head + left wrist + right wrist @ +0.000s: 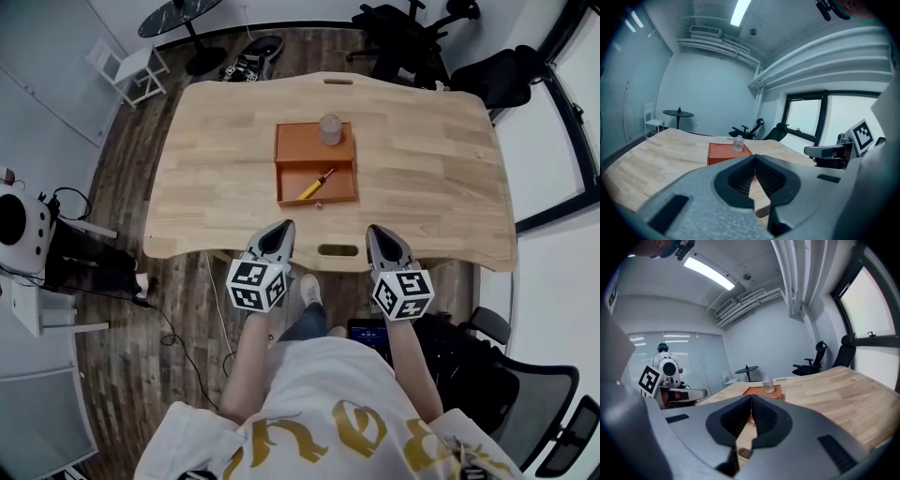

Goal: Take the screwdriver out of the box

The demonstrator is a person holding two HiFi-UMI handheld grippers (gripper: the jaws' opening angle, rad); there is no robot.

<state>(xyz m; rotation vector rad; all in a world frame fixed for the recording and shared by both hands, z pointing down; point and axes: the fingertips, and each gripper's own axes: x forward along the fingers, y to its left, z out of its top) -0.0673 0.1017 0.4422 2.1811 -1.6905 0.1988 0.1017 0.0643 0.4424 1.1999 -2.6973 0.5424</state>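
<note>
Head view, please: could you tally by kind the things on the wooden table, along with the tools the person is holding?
Orange box: 1
Yellow-handled screwdriver, in the box's open drawer: 1
Clear jar, on top of the box: 1
Tools, left tool and right tool, both shut and empty: 2
Total: 5

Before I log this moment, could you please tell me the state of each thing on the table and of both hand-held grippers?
box, open toward the person.
screwdriver, lying inside the box, untouched.
clear jar, upright on the box's far part.
left hand-held gripper, shut, empty.
right hand-held gripper, shut, empty.
</note>
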